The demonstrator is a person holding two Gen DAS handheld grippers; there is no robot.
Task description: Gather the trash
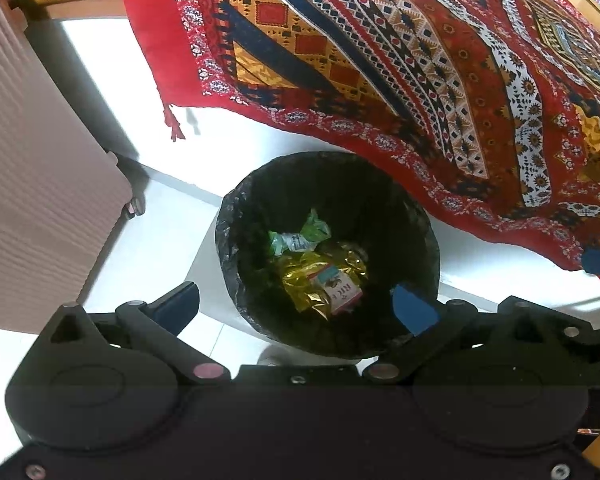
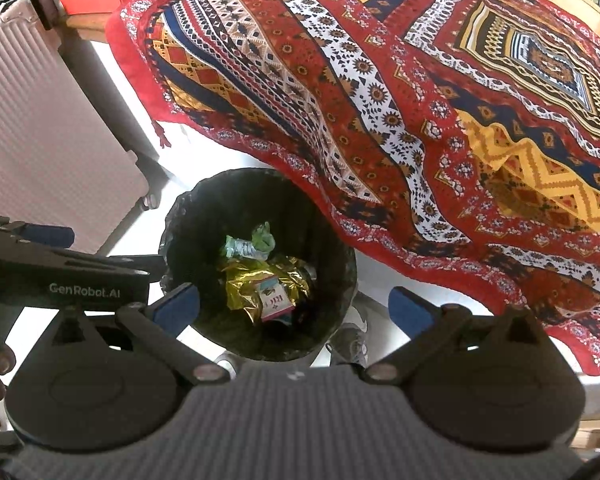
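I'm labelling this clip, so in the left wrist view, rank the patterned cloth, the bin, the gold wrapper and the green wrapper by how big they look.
1. patterned cloth
2. bin
3. gold wrapper
4. green wrapper
The wrappers lie deeper in the bin, so they may look smaller than they are.

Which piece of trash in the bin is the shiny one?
The gold foil wrapper gleams, lying in the bin beneath a small printed packet. The green wrapper beside it looks dull.
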